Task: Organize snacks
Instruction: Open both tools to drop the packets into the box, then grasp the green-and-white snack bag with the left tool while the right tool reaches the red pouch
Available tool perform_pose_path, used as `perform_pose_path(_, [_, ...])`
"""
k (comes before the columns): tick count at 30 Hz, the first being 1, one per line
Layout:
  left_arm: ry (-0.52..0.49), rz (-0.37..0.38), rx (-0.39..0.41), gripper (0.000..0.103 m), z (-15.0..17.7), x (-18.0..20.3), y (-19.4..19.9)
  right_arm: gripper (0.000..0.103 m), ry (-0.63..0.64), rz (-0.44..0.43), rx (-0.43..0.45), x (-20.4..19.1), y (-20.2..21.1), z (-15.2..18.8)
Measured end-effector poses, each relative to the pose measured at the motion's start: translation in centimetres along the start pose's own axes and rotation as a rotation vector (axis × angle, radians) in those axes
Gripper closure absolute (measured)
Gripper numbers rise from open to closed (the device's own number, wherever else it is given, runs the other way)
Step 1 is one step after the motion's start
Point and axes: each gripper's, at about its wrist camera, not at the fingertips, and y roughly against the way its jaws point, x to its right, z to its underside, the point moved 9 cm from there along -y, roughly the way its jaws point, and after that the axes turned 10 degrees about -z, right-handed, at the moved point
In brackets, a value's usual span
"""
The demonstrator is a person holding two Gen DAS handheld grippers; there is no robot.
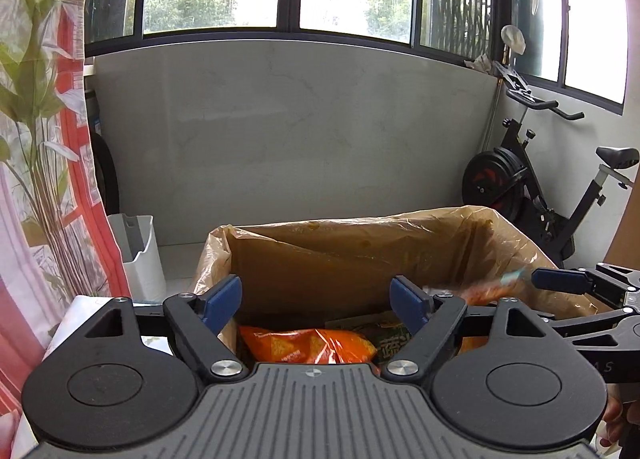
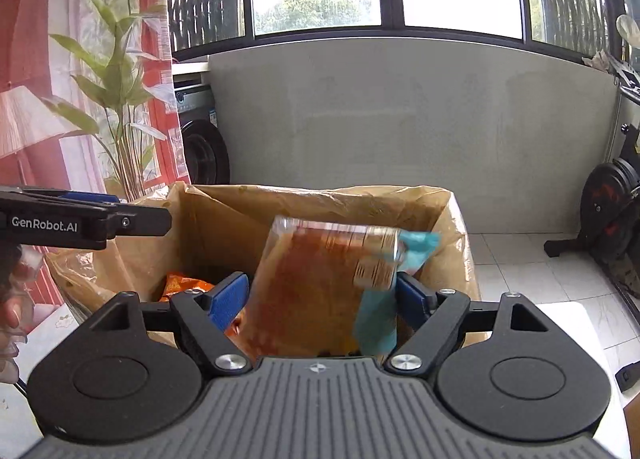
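While the right gripper (image 2: 320,299) has wide fingers, its blurry snack bag (image 2: 320,291) may fall crooked into the box (image 2: 224,219); left gripper (image 1: 316,299) is wide, empty.

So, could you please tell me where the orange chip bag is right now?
The orange chip bag lies inside the lined cardboard box, low in the left wrist view between the left tongs, with a green packet to its right.

The snack packet (image 2: 320,291) between the right gripper's (image 2: 320,299) pads is motion-blurred, its print unreadable. The box's (image 1: 360,259) floor hides behind the left gripper (image 1: 316,303); a green packet (image 1: 384,339), perhaps noodles, is half covered.
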Motion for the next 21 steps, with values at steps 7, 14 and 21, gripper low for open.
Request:
perform_pose_path(7, [0.020, 0.017, 0.034, 0.020, -0.3, -1.2, 3.3, 0.015, -0.013, -0.032, 0.071, -0.6, 2.9, -0.5])
perform_pose_path(14, [0.091, 0.028, 0.103, 0.020, -0.1, -4.0, 7.7, 0.015, 0.001, -0.061, 0.145, -2.2, 5.8, 0.0])
perform_pose_path(21, [0.147, -0.013, 0.116, 0.019, 1.3, -6.4, 10.2, 0.015, -0.015, -0.066, 0.188, -3.1, 8.0, 2.1])
